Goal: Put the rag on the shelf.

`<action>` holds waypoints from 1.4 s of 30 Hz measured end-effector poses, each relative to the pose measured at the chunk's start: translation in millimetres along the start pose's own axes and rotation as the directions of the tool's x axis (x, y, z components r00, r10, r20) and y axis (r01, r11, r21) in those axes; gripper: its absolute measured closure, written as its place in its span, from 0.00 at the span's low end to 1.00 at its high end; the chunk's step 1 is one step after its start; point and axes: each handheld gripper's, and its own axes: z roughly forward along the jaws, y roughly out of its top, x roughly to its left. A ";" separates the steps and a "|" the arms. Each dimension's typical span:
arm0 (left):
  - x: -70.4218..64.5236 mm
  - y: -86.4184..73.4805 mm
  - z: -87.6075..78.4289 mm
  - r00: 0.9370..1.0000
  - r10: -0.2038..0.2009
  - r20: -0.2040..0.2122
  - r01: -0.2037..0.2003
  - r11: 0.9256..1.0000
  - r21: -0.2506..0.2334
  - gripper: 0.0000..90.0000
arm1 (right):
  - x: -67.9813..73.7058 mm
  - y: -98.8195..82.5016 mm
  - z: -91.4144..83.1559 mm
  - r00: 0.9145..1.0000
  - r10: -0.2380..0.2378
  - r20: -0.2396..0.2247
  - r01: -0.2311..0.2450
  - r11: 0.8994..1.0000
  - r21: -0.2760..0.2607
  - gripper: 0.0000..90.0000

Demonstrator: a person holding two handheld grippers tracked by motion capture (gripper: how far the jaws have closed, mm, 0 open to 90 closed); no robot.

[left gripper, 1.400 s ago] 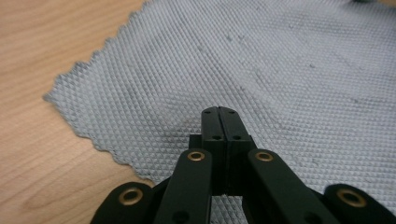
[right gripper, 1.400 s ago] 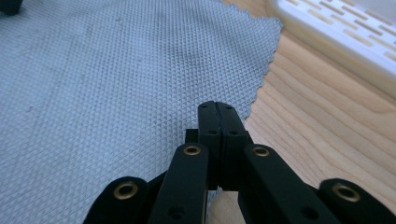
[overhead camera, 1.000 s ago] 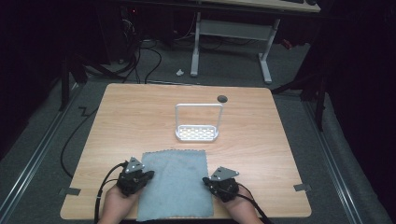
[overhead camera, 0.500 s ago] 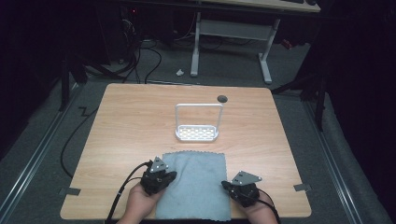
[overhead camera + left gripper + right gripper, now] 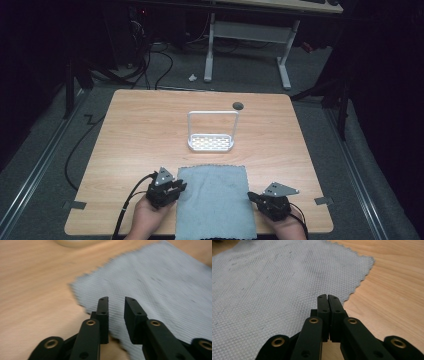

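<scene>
Grey woven cloth [image 5: 214, 201] lies flat and unfolded at the near edge of my light wooden table [image 5: 140, 135], so I judge nothing has been done to it yet. My left gripper [image 5: 170, 190] sits at its left edge, jaws parted, empty. Beyond stands a white perforated rack [image 5: 211, 133]. My right gripper [image 5: 261, 200] rests at the right edge, jaws pressed together, gripping nothing
</scene>
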 end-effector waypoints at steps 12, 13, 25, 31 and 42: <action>19.8 18.8 28.7 0.997 -0.052 -0.059 0.053 0.998 0.028 0.77 | -5.4 -1.5 -0.7 1.000 -0.002 0.001 0.002 1.000 -0.015 0.93; 19.9 19.1 29.5 0.996 -0.058 -0.070 0.060 0.998 0.024 0.81 | -5.2 -1.6 0.0 1.000 -0.002 0.002 0.002 1.000 -0.015 0.91; 12.6 17.5 31.8 0.996 0.011 -0.090 -0.009 1.000 0.026 0.97 | -8.0 20.2 12.0 0.994 0.036 0.106 -0.030 0.998 -0.061 0.75; 13.2 17.3 31.6 0.996 0.000 -0.085 0.002 1.000 0.024 0.98 | -27.4 44.2 45.1 0.985 0.065 0.160 -0.062 0.998 -0.028 0.74; 21.5 16.8 30.2 0.997 -0.070 -0.033 0.071 0.997 0.024 0.98 | -36.4 53.5 73.3 0.985 0.079 0.156 -0.083 0.996 0.021 0.75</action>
